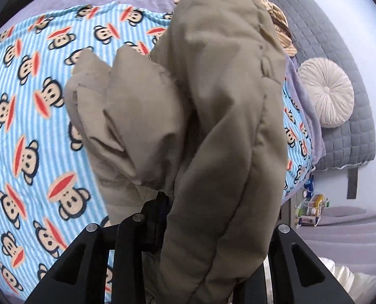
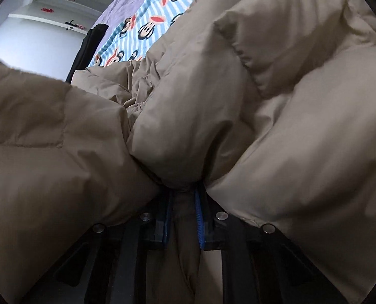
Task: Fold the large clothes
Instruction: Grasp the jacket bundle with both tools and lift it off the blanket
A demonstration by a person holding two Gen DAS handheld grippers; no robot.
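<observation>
It's a big puffy khaki quilted jacket [image 1: 213, 126], all bunched up. One part hangs lifted in thick padded folds above the monkey-print blanket [image 1: 31, 116], while the rest [image 2: 276, 101] lies crumpled and billowy on that blanket.

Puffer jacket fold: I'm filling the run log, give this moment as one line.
stage: lifting | left claw: shut on tan puffer jacket | right claw: shut on jacket | surface: monkey-print blanket

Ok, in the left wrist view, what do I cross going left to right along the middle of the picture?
Monkey-print blanket → tan puffer jacket, hanging from the left gripper → lilac sheet edge → round pleated cushion → grey quilted headboard.
</observation>
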